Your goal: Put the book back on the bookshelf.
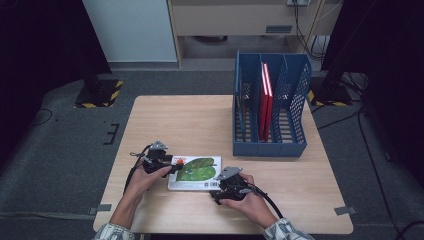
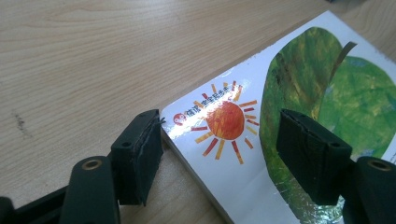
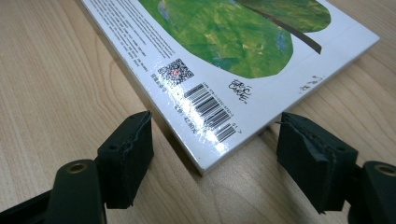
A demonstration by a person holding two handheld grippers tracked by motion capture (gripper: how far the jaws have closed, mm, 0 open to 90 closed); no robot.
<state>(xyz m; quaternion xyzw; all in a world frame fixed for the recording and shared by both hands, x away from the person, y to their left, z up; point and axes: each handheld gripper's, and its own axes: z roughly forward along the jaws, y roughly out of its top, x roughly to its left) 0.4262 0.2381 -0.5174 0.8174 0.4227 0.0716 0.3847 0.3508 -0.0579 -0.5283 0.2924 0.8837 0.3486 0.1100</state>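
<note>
Fingers (image 2: pixel 140 154) of the left gripper (image 2: pixel 219 158) stand apart, straddling a corner of the picture book (image 1: pixel 195 172): one sits off the edge on the bare desk (image 1: pixel 200 120), the other hovers above the green leaf on the cover, beside the orange sun, and neither presses. Over at the right gripper (image 3: pixel 215 158), the fingers (image 3: pixel 128 151) are also spread, framing the barcode corner of the book with clear gaps on both sides, nothing gripped. In the high view the book lies flat near the desk's front edge, between both hands. Well apart, a blue file rack (image 1: pixel 270 107) holds a red folder (image 1: pixel 266 100) upright in a middle slot.
</note>
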